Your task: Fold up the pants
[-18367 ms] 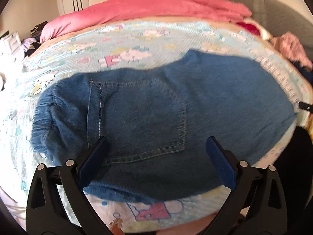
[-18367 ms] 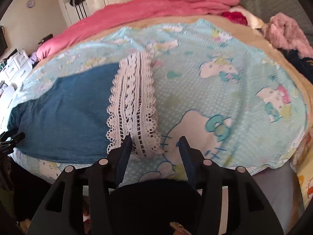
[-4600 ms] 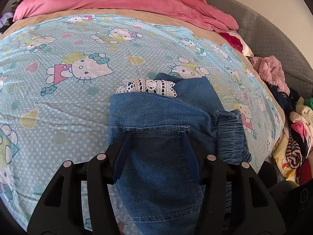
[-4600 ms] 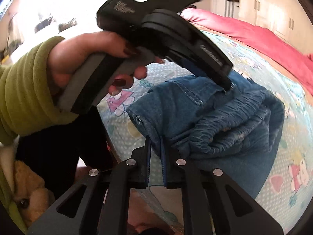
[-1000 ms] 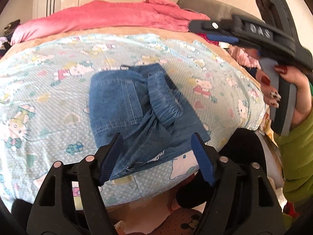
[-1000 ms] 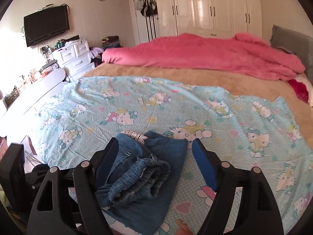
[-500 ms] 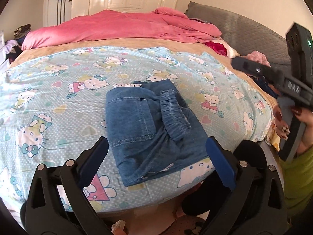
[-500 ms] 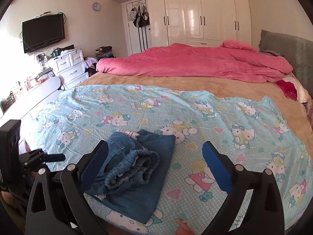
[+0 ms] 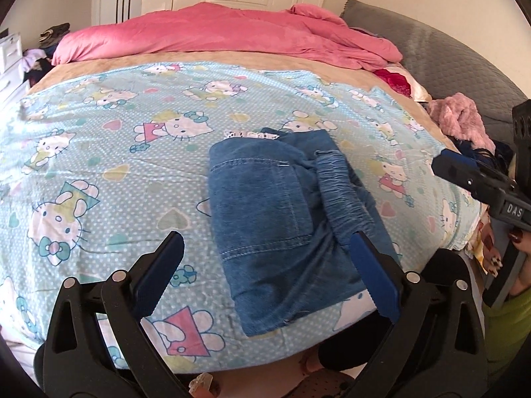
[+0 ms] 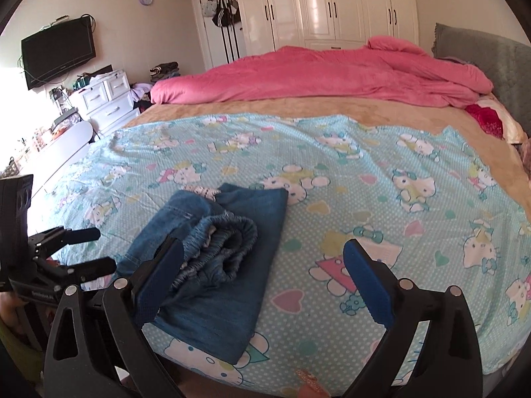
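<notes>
Beyond each wide-open hand-held gripper (image 9: 267, 273), folded pants (image 9: 282, 219), untouched.

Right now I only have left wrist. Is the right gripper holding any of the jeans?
Observer: No. In right wrist the right gripper has just been opening; its fingers stand wide with nothing pinched. The jeans lie folded on the sheet.
Operator: Waistband flat?
Observer: No. The waistband sits rolled on top of the fold, its open end facing the right camera.
Operator: And my left gripper from that side?
Observer: The left gripper is left of the jeans. Its jaws have also just been opening, and nothing is between its fingers.
</notes>
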`<action>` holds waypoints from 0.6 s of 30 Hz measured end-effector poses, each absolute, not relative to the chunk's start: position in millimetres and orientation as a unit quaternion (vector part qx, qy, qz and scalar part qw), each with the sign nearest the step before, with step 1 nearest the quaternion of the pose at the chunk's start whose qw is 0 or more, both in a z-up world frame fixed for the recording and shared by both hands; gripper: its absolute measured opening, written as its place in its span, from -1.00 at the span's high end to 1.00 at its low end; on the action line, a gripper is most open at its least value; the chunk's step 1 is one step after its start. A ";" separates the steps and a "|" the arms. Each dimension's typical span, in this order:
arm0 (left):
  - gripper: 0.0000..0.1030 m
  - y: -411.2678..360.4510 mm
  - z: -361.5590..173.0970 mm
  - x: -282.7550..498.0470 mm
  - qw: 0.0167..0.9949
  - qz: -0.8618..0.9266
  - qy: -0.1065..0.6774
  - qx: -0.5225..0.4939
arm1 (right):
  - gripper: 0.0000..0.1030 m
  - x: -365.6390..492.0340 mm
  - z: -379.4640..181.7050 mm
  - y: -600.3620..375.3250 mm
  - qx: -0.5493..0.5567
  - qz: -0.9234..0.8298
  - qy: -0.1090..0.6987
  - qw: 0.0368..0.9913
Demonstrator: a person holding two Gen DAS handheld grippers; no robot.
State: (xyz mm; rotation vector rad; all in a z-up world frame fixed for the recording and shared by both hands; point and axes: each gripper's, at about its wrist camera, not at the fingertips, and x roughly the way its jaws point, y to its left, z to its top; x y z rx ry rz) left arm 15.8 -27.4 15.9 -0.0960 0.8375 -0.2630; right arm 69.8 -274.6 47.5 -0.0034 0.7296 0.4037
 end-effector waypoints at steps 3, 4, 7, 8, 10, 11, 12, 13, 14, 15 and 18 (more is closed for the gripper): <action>-0.81 -26.2 10.8 21.5 0.902 -0.124 0.411 -0.046 | -0.87 73.6 39.9 -272.9 0.001 0.196 0.364 0.910; -0.81 -25.6 8.6 24.1 0.901 -0.123 0.413 -0.046 | -0.87 75.1 37.3 -272.0 0.001 0.195 0.368 0.909; -0.81 -24.0 4.5 29.8 0.900 -0.120 0.417 -0.049 | -0.87 80.5 28.5 -269.1 0.001 0.192 0.383 0.904; -0.81 -23.4 3.5 31.4 0.900 -0.119 0.417 -0.049 | -0.87 81.9 26.1 -268.7 0.001 0.191 0.386 0.902; -0.81 -21.7 1.1 35.2 0.899 -0.117 0.420 -0.051 | -0.87 84.6 20.3 -266.6 0.002 0.191 0.395 0.899; -0.81 -20.9 -0.2 36.8 0.898 -0.116 0.420 -0.053 | -0.87 85.8 16.6 -264.7 0.004 0.192 0.400 0.896; -0.81 -20.0 -1.5 38.0 0.898 -0.115 0.422 -0.054 | -0.87 86.7 14.1 -263.8 0.005 0.194 0.403 0.894; -0.81 -18.9 -3.3 40.2 0.897 -0.114 0.423 -0.056 | -0.87 87.8 10.9 -262.5 0.008 0.195 0.407 0.892; -0.81 -18.4 -4.7 41.6 0.897 -0.113 0.424 -0.058 | -0.87 88.8 8.5 -261.8 0.010 0.197 0.410 0.890; -0.81 -17.7 -6.2 43.8 0.896 -0.113 0.426 -0.061 | -0.87 89.9 5.9 -260.6 0.012 0.198 0.414 0.889; -0.81 -15.6 -13.6 51.9 0.891 -0.115 0.432 -0.074 | -0.87 95.0 -1.5 -258.2 0.023 0.201 0.426 0.882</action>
